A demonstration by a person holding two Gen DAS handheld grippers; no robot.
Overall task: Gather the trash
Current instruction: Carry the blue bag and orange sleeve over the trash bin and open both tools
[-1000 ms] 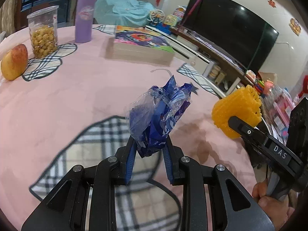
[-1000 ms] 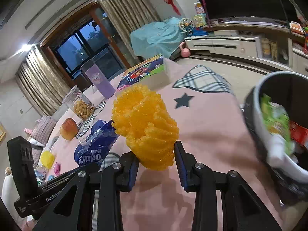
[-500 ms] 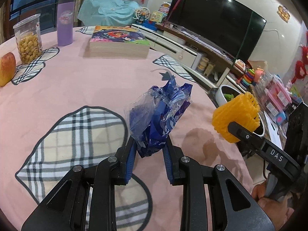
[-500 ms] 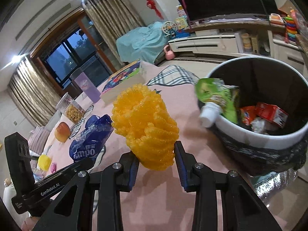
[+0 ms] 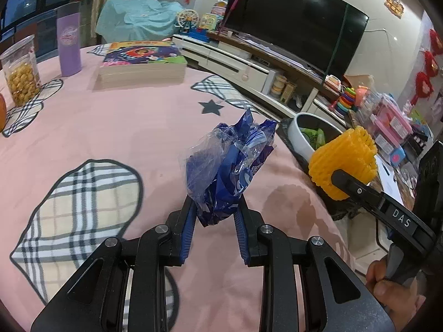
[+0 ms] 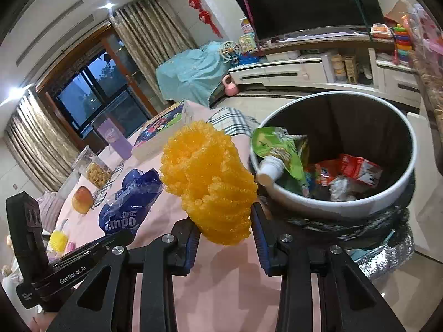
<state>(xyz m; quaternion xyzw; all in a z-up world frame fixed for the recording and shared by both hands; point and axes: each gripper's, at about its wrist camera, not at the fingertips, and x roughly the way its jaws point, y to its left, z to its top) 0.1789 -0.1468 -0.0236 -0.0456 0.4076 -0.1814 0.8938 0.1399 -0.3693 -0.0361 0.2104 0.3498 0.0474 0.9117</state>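
My left gripper [image 5: 214, 215] is shut on a crumpled blue plastic wrapper [image 5: 227, 168], held above the pink tablecloth [image 5: 110, 127]. My right gripper [image 6: 225, 225] is shut on a yellow foam fruit net [image 6: 207, 179], also seen to the right in the left wrist view [image 5: 343, 166]. The white-rimmed trash bin [image 6: 318, 204] stands just past the table edge, to the right of the net. It holds a green pouch [image 6: 277, 149], red wrappers [image 6: 357, 168] and other litter. The blue wrapper [image 6: 130, 202] also shows left of the net in the right wrist view.
On the table stand a stack of picture books [image 5: 141, 63], a purple tumbler [image 5: 69, 47], a jar of snacks [image 5: 20, 72] and an apple [image 6: 81, 200]. Beyond the table edge are a TV [image 5: 293, 25], a white cabinet [image 5: 238, 63] and toys [image 5: 387, 121].
Both grippers, still holding their items, have moved toward the table edge. The trash bin has come into fuller view and sits closer to the yellow net.
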